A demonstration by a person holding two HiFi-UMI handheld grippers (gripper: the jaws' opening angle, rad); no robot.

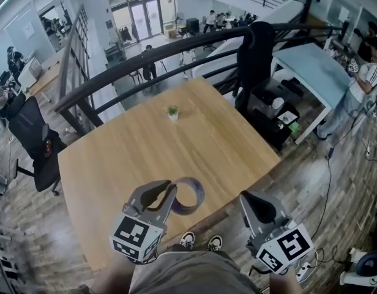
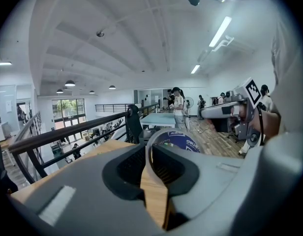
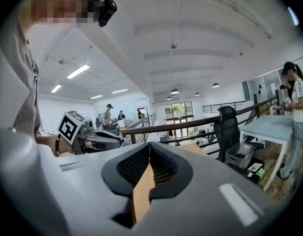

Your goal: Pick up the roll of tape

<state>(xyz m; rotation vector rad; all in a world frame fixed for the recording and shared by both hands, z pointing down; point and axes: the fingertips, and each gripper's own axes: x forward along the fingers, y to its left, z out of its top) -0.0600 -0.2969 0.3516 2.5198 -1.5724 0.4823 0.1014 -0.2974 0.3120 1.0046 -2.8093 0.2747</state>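
Left gripper [image 1: 166,193] is clamped on the wall of the roll of tape [image 1: 199,193], and the ring projects ahead of its jaws. Right gripper [image 1: 250,201] (jaws together, empty) sits just beside it.

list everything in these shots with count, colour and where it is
table: 1, light wood, centre
plant: 1, green in a white pot, far side of table
tape: 1, bluish-grey roll, over table's near edge
chair: 1, black, left of table
railing: 1, dark, behind table
side table: 1, pale blue, far right
bystander: 1, light top, beside side table
shoes: 2, dark and white, bottom centre
left tool: 1, grey, shut on tape
right tool: 1, grey, shut, empty
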